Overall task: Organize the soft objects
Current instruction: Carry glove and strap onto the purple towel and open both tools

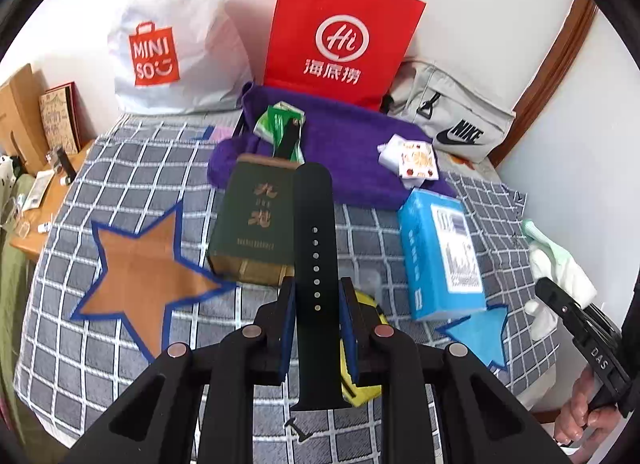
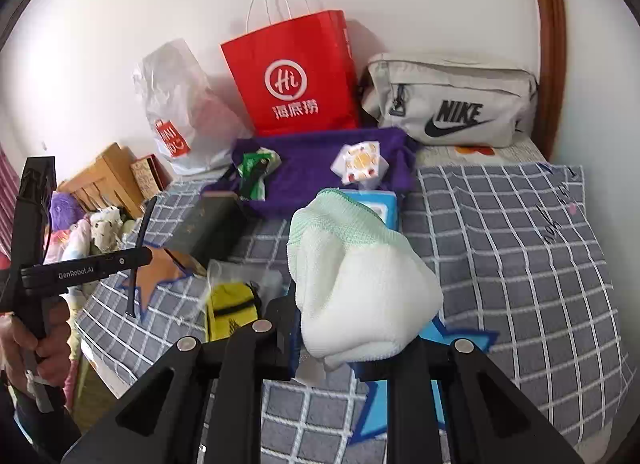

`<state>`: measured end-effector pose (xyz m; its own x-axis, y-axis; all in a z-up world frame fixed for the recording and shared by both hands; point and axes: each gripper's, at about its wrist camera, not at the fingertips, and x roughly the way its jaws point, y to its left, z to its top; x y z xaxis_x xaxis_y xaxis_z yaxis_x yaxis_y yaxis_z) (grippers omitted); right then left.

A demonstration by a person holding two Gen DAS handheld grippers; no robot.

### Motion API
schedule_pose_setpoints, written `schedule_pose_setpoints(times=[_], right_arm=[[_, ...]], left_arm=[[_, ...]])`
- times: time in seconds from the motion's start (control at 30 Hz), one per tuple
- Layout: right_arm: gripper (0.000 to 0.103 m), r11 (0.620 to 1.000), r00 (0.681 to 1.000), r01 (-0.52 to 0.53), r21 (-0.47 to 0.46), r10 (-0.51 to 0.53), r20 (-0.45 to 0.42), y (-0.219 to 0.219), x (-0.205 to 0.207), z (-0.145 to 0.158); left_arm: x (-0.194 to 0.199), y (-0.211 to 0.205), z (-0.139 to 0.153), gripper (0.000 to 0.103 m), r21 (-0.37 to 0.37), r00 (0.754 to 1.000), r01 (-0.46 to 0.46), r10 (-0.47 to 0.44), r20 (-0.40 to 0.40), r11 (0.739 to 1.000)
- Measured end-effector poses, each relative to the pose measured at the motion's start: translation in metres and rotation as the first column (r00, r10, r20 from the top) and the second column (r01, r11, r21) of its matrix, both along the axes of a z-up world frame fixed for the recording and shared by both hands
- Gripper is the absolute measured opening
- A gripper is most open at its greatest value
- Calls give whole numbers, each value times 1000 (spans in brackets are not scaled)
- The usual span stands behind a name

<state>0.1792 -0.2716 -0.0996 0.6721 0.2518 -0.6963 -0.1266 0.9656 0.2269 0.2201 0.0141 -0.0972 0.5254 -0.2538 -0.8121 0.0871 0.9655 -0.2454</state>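
Black strap (image 1: 314, 248) pinched in left hand-held gripper (image 1: 316, 304); white cloth (image 2: 360, 288) in right (image 2: 344, 340).

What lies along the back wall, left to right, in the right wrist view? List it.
Translucent white plastic Miniso bag → red paper Haidilao bag with white handles → grey fabric Nike pouch.

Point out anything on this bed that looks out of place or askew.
Two crumpled packets lie loose on the rumpled purple towel: a green-and-white one and a white-and-orange one. The dark green box lies partly on the towel's edge, and the blue tissue pack sits skewed to the checked bedcover's grid.
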Motion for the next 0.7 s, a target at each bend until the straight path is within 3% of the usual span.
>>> schedule_pose_setpoints(times=[0.27, 0.7], right_arm=[[20, 1000, 999, 13, -15, -14, -47, 5, 52, 7], [20, 999, 999, -32, 17, 32, -15, 15, 121, 20]], left_arm=[[28, 2, 11, 20, 4, 1000, -19, 19, 13, 1000], [88, 5, 13, 20, 19, 999, -33, 33, 10, 999]])
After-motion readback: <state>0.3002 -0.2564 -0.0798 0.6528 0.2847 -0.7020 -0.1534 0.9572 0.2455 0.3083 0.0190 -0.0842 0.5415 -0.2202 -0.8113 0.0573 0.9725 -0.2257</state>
